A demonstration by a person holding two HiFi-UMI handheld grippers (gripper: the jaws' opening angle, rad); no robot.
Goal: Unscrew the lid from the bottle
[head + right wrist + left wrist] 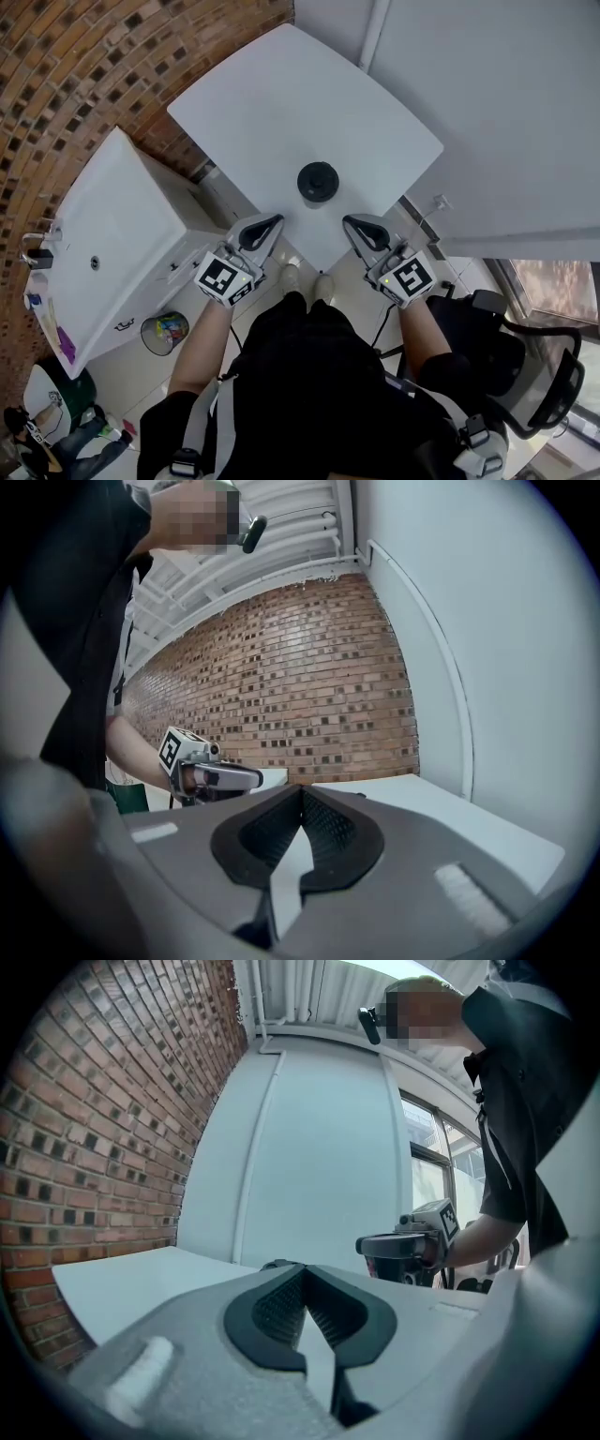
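A black bottle (318, 181), seen from above with its round lid on, stands upright near the front corner of the white table (281, 103). My left gripper (273, 224) is at the table's near edge, a short way front-left of the bottle, jaws shut and empty. My right gripper (351, 223) mirrors it front-right of the bottle, also shut and empty. In the left gripper view the shut jaws (302, 1274) hide all but a dark sliver of the bottle (277, 1264), and the right gripper (405, 1245) shows beyond. The right gripper view shows shut jaws (301, 794) and the left gripper (221, 778).
A brick wall (84, 66) runs along the left and a white wall (497, 103) stands behind the table. A white counter (112, 244) sits to the left, with a waste bin (164, 331) on the floor. An office chair (539, 366) is at the right.
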